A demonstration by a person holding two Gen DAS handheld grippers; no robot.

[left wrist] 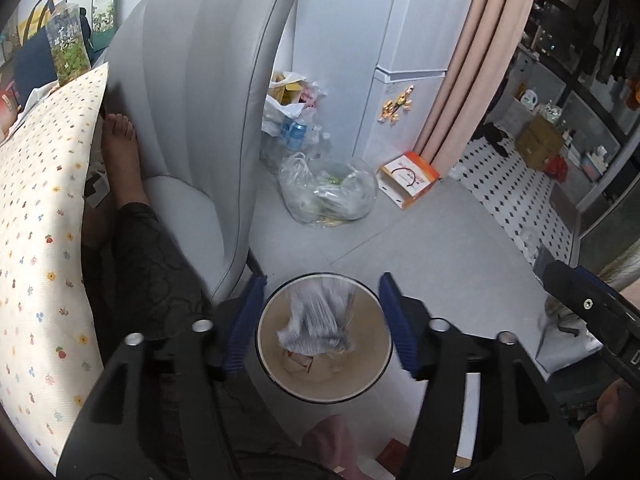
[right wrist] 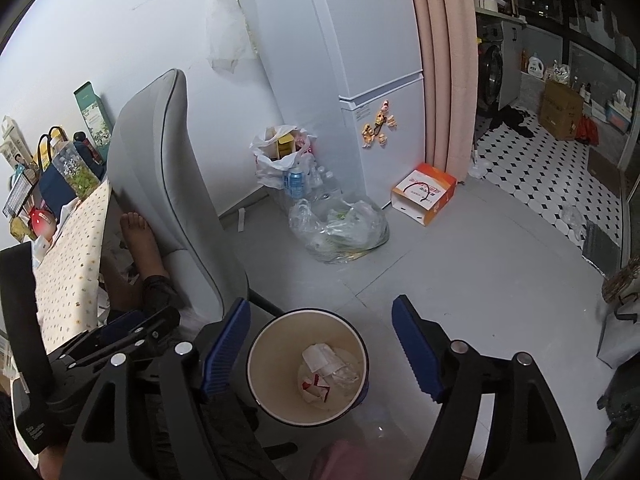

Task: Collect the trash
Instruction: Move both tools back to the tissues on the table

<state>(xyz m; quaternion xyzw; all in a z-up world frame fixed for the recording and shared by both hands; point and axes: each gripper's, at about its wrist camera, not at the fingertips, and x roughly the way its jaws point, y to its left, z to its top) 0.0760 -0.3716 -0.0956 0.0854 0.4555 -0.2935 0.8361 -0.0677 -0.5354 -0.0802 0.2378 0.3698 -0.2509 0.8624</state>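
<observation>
Grey tiled floor [right wrist: 460, 280] in a small room, white fridge [right wrist: 384, 120] against the wall beside a pink curtain [right wrist: 444, 60], black-and-white tiling beyond. Grey chair [right wrist: 168, 184] on the left next to a table under a flower-print cloth [left wrist: 44, 216], with a bare foot [left wrist: 118, 136] resting on the seat. Near the fridge, a clear plastic bag [right wrist: 340, 228] of rubbish on the floor, a white bag [right wrist: 276, 152] of boxes and bottles behind it, and an orange-and-white carton [right wrist: 424, 194] lying just beside the curtain.

Directly below both grippers, a round cream bin [right wrist: 276, 344] with a dark rim, standing on the floor by the chair base. Inside it, crumpled white paper and wrappers [right wrist: 324, 372]; seen from the left wrist, a blurred crumpled wrapper [left wrist: 316, 316] above the bin's mouth, touching neither pad.

Left gripper [left wrist: 320, 320] released, blue pads spread either side of the bin, gripping nothing. Right gripper [right wrist: 320, 348] likewise spread wide and empty
</observation>
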